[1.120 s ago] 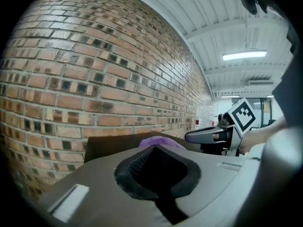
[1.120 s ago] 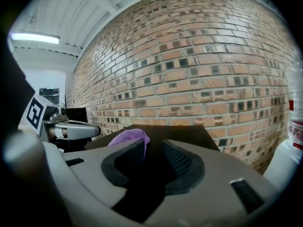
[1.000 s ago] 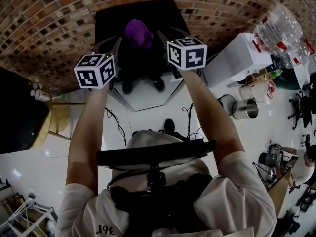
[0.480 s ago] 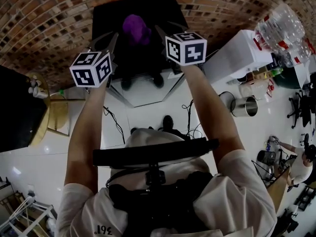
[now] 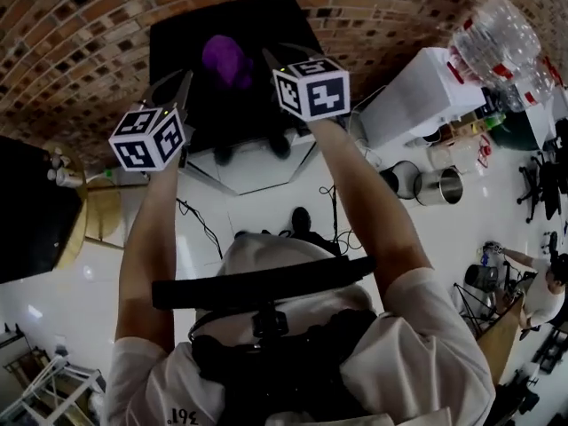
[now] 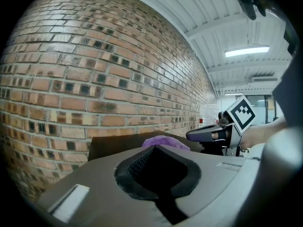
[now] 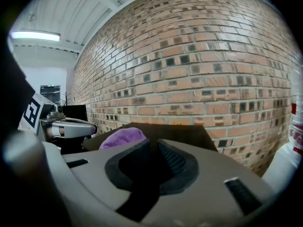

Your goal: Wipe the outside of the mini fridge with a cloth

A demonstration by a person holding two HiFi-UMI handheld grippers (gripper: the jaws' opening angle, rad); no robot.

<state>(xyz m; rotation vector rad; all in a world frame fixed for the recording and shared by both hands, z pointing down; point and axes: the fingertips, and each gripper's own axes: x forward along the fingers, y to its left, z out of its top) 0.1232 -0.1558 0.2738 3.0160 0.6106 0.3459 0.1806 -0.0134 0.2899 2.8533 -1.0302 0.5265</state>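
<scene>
A black mini fridge (image 5: 177, 47) stands against the brick wall, with a purple cloth (image 5: 224, 60) bunched on its top. The cloth (image 6: 163, 141) also shows just beyond the jaws in the left gripper view, and the cloth (image 7: 124, 137) likewise in the right gripper view. My left gripper (image 5: 177, 87) hovers at the fridge's left front, shut and empty. My right gripper (image 5: 277, 60) is level with the cloth on its right. Its jaws have just been closing with nothing between them, and the cloth lies ahead of the tips, untouched.
The brick wall (image 5: 106, 25) runs behind the fridge. A white cabinet (image 5: 417, 105) with large water bottles (image 5: 501, 47) stands to the right, a metal bin (image 5: 441, 187) below it. A round wooden table (image 5: 93, 216) and cables (image 5: 200, 220) are on the left.
In the head view both grippers, the fridge and the cloth have shifted a little to the left. The cloth still lies on the fridge top.
</scene>
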